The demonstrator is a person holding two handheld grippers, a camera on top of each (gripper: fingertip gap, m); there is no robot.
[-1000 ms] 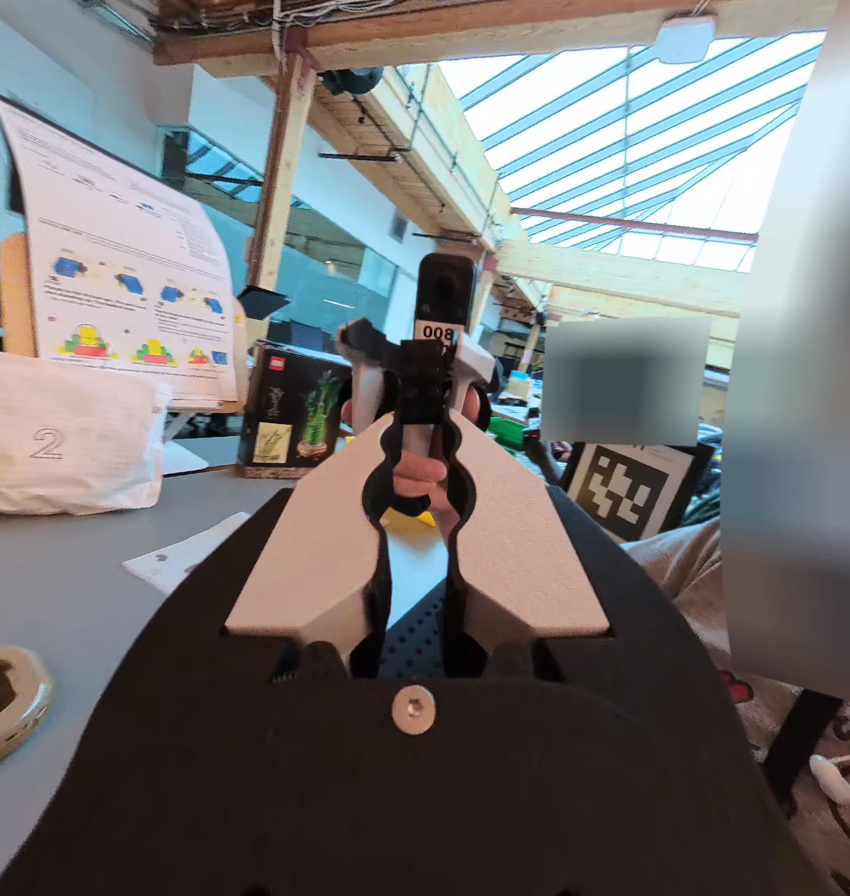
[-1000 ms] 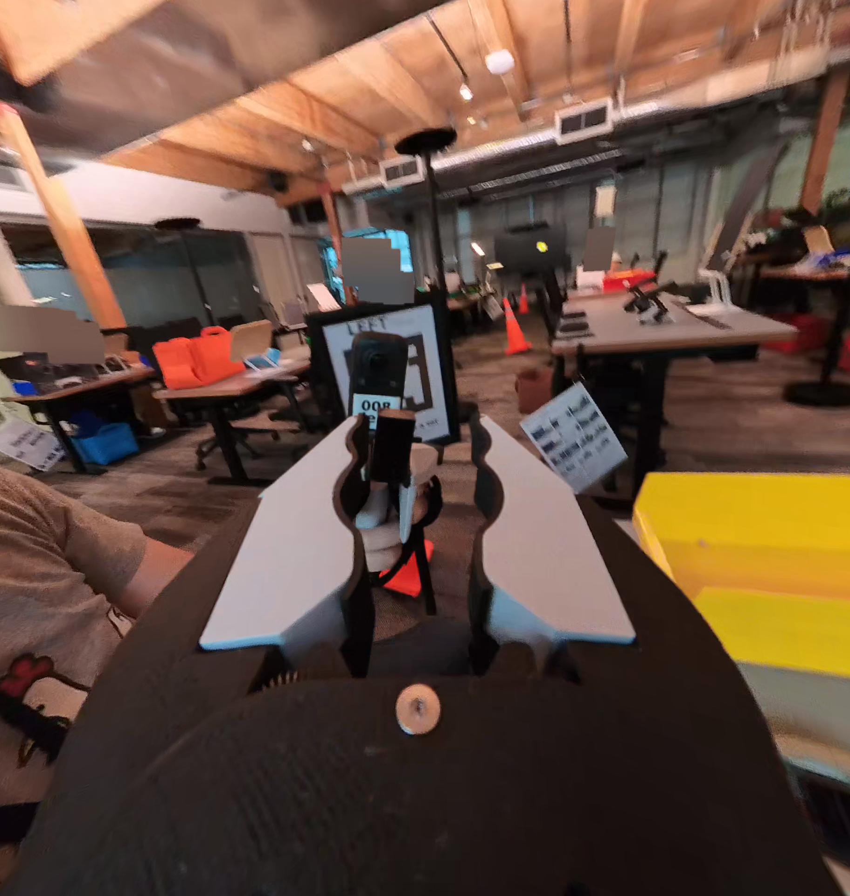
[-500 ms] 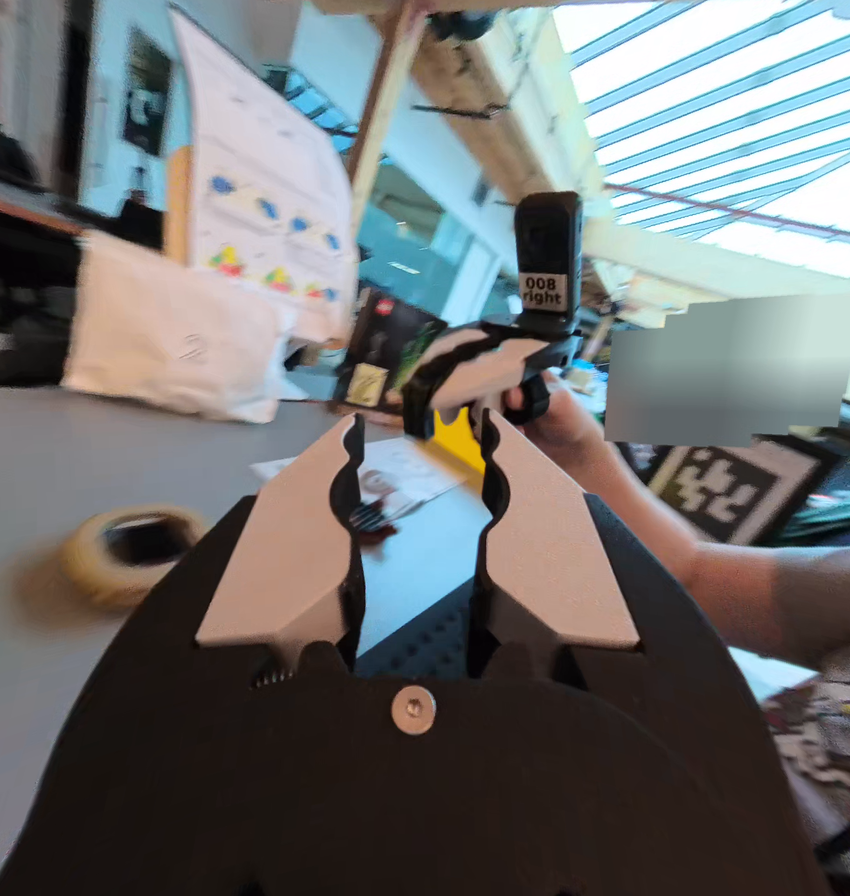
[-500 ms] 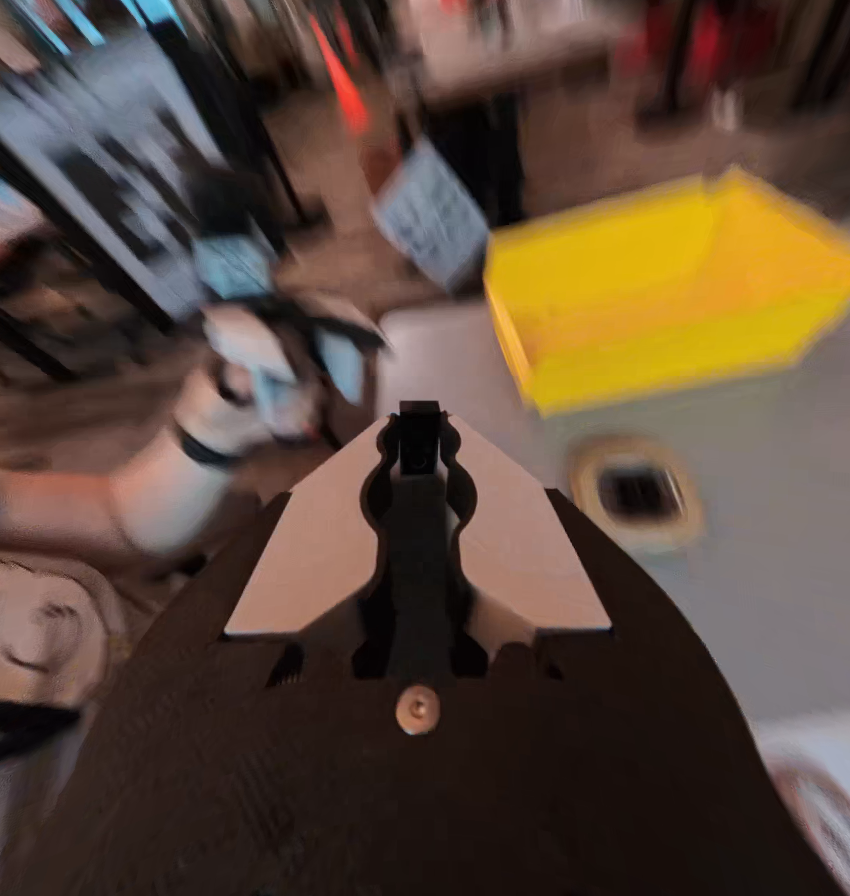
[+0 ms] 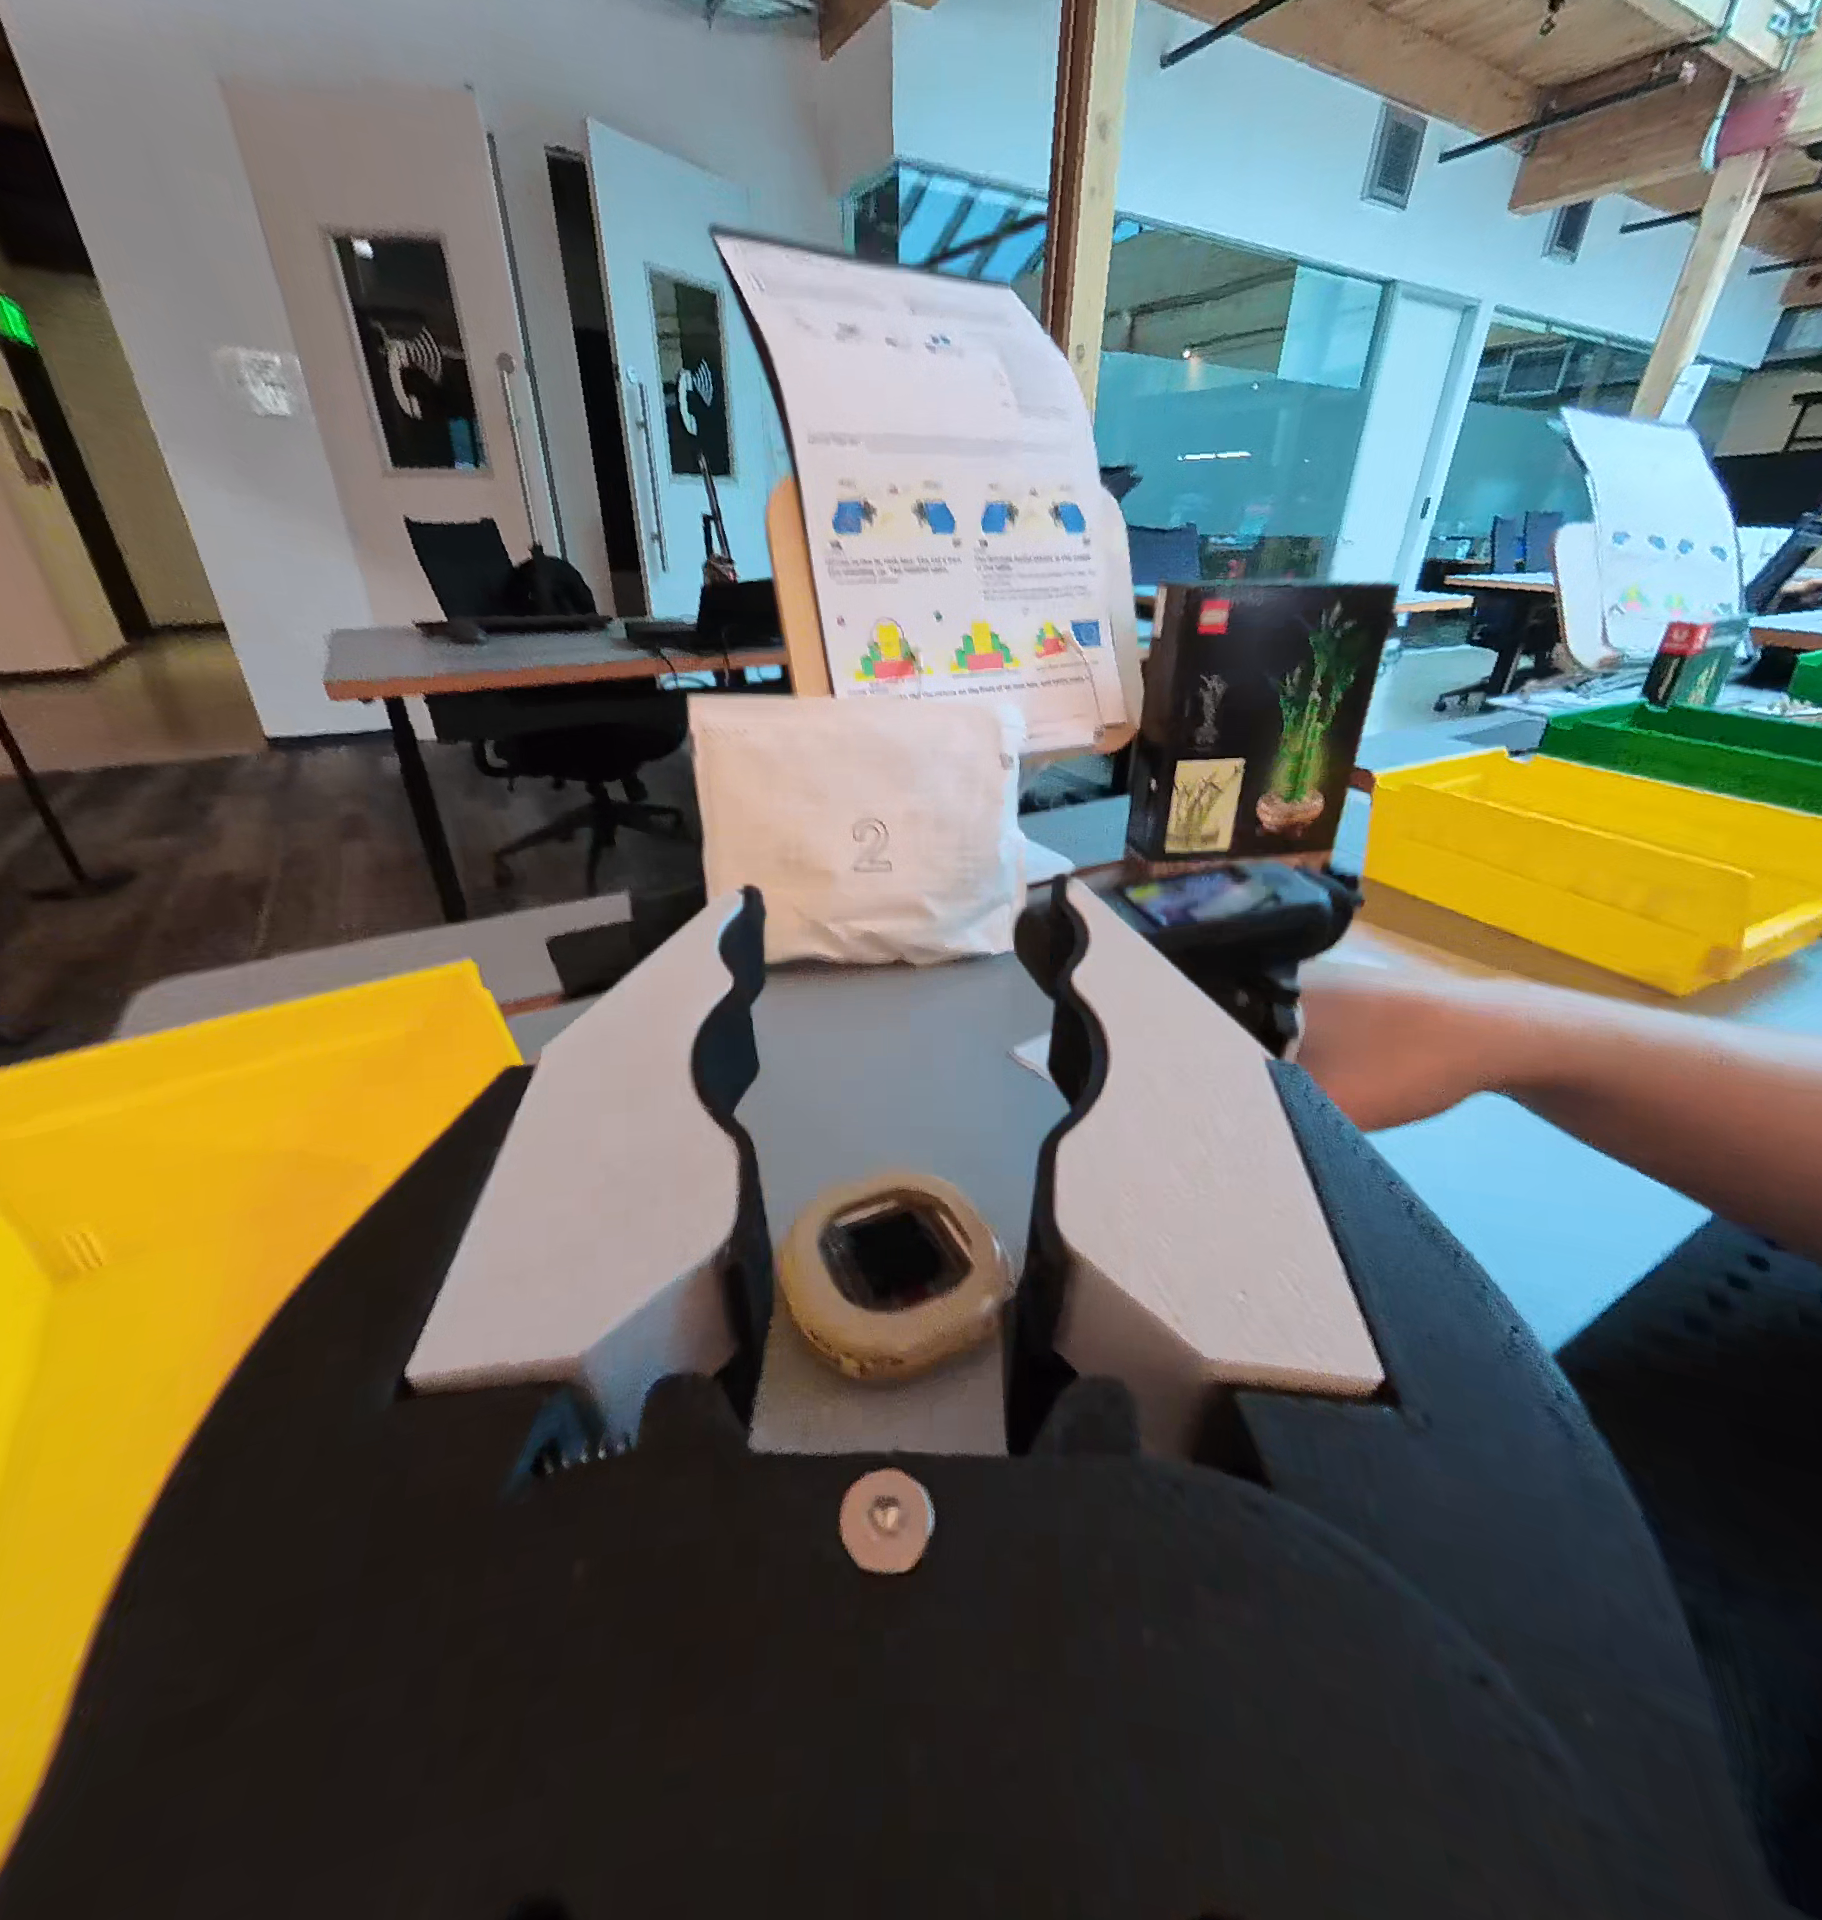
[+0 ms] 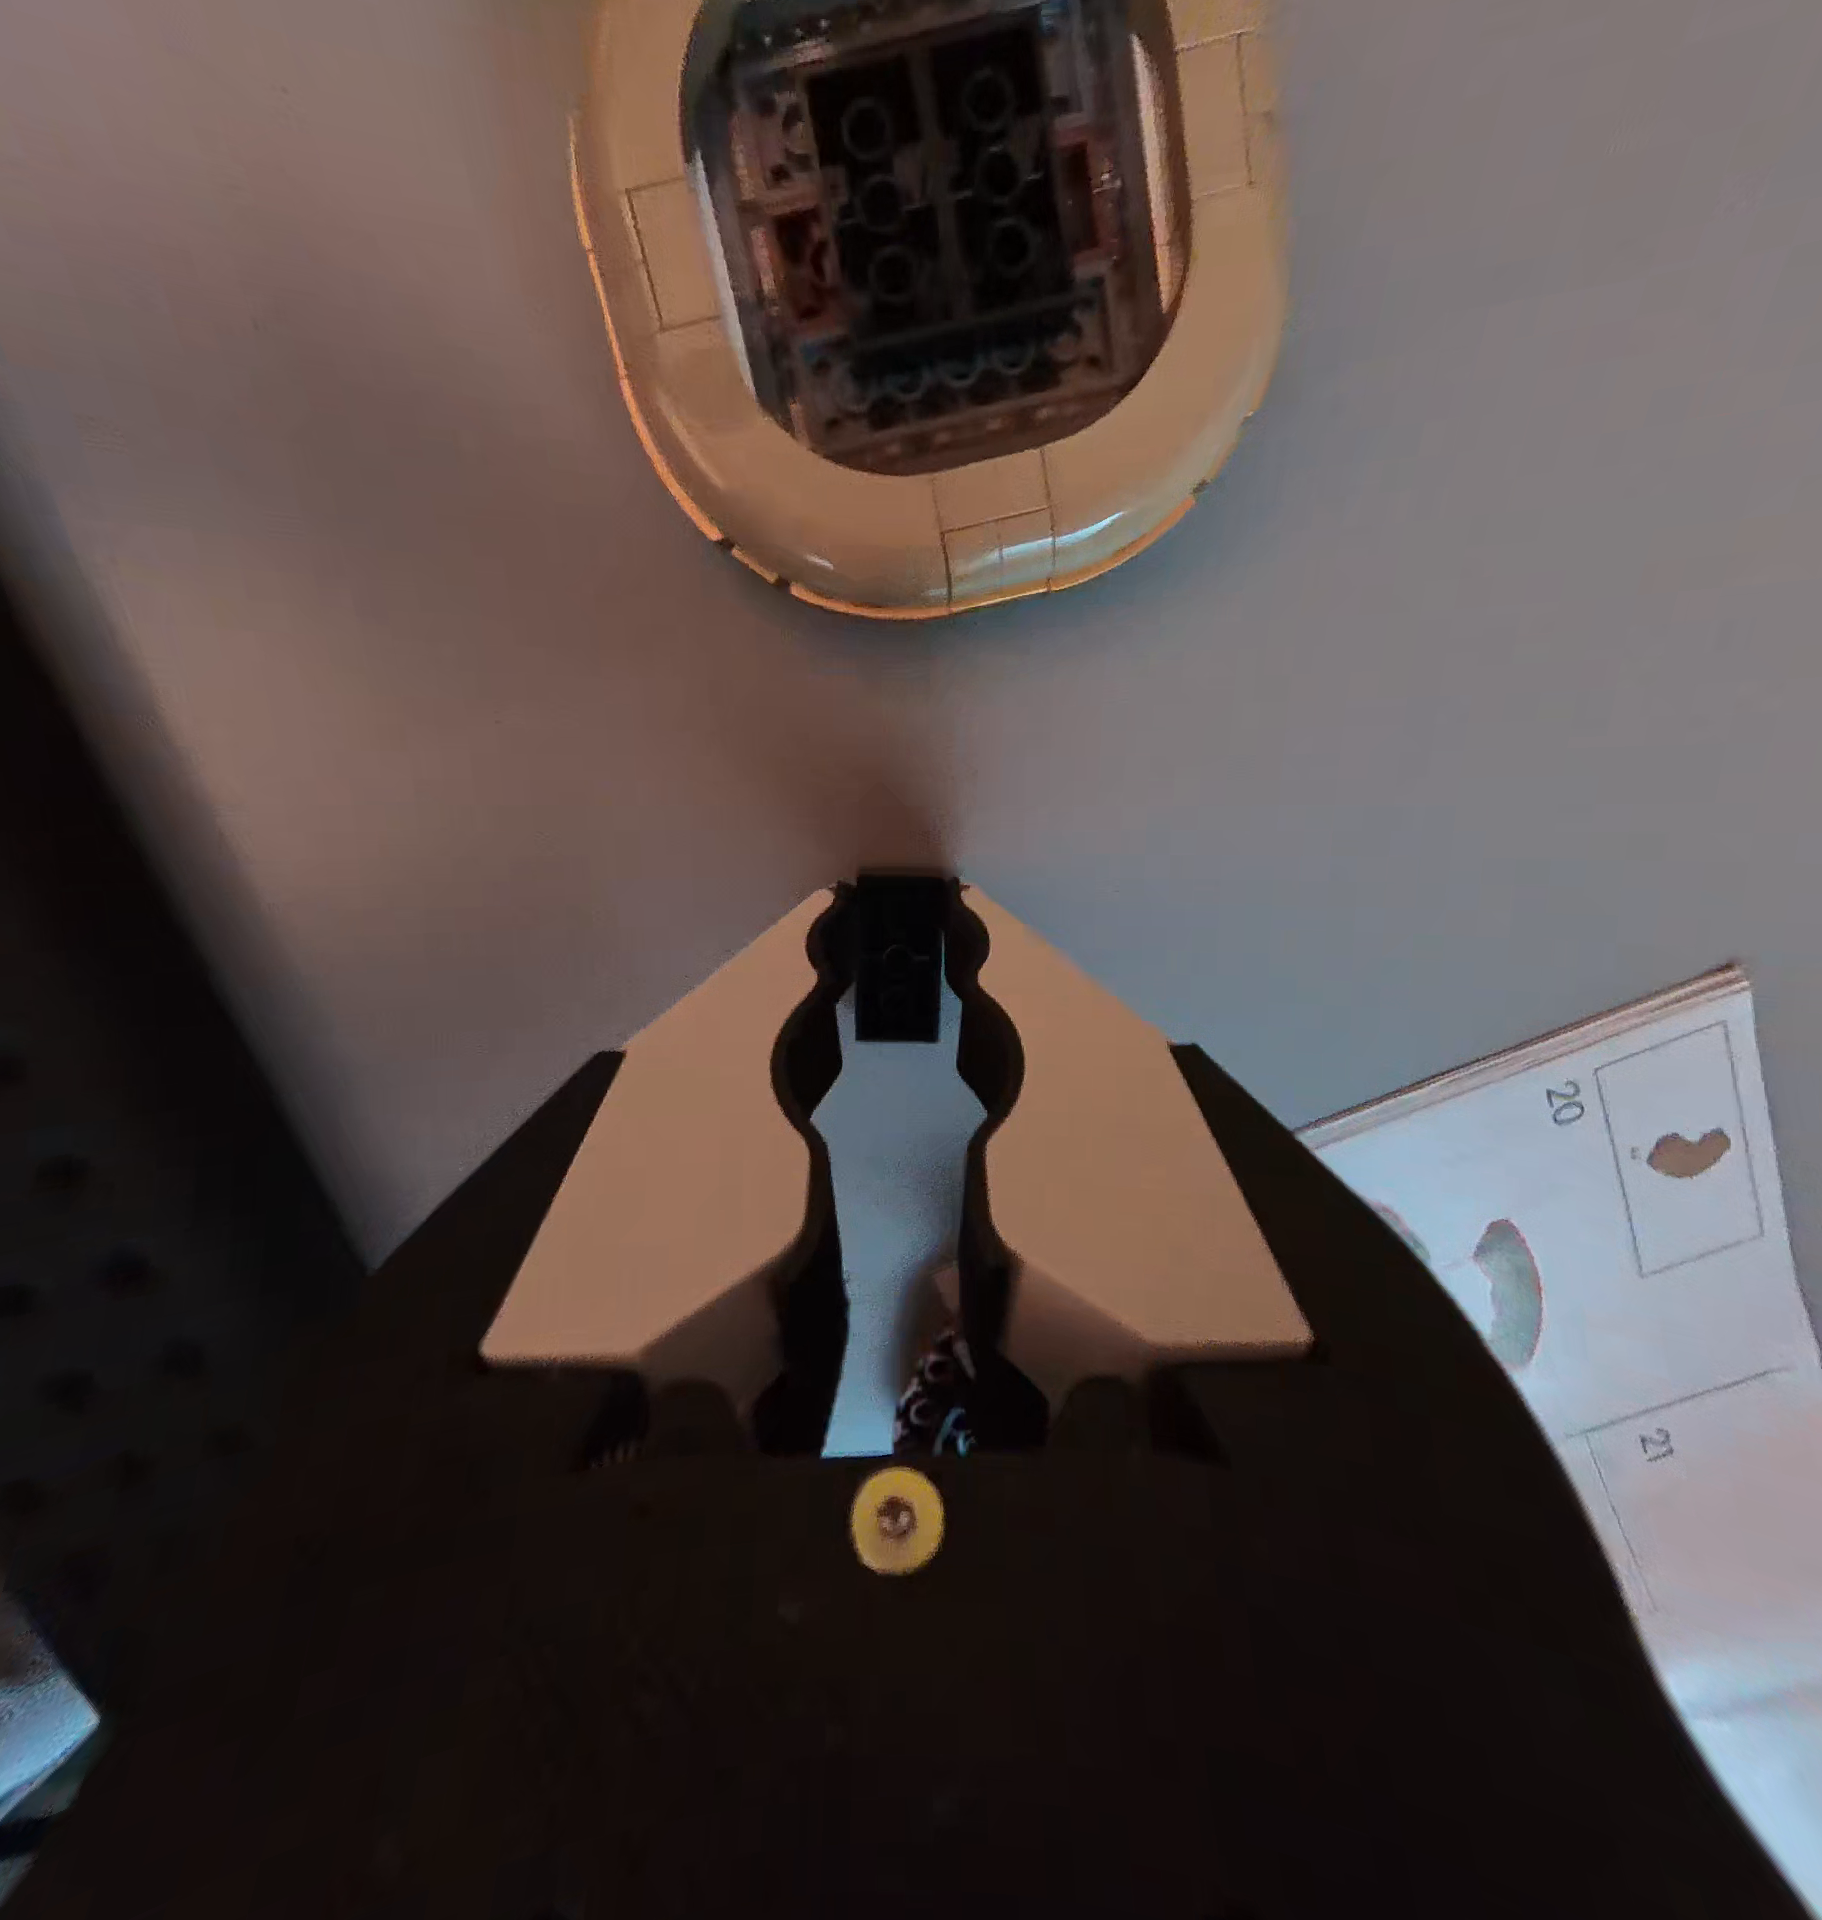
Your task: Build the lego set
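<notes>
A tan round lego pot base (image 5: 894, 1284) with a dark studded inside sits on the grey table, low between the open fingers of my left gripper (image 5: 902, 930), which is empty. In the right wrist view the same pot base (image 6: 928, 301) lies ahead, seen from above. My right gripper (image 6: 896, 894) is shut on a small black lego piece (image 6: 894, 971) held at its tips above the table, short of the pot. In the left wrist view the right gripper's back (image 5: 1234, 914) and the hand on it show at the right.
A yellow bin (image 5: 190, 1122) is at the left and another yellow tray (image 5: 1603, 873) at the right. A white numbered bag (image 5: 860, 842), an instruction sheet (image 5: 948, 499) and the lego box (image 5: 1255, 717) stand behind. An open instruction booklet (image 6: 1593, 1299) lies at the right. There is about 30 cm between the tips of the two grippers.
Both grippers have swung down toward the table. The right one, open a second ago, is now shut on a black piece. The left one has opened wider and now frames the pot base.
</notes>
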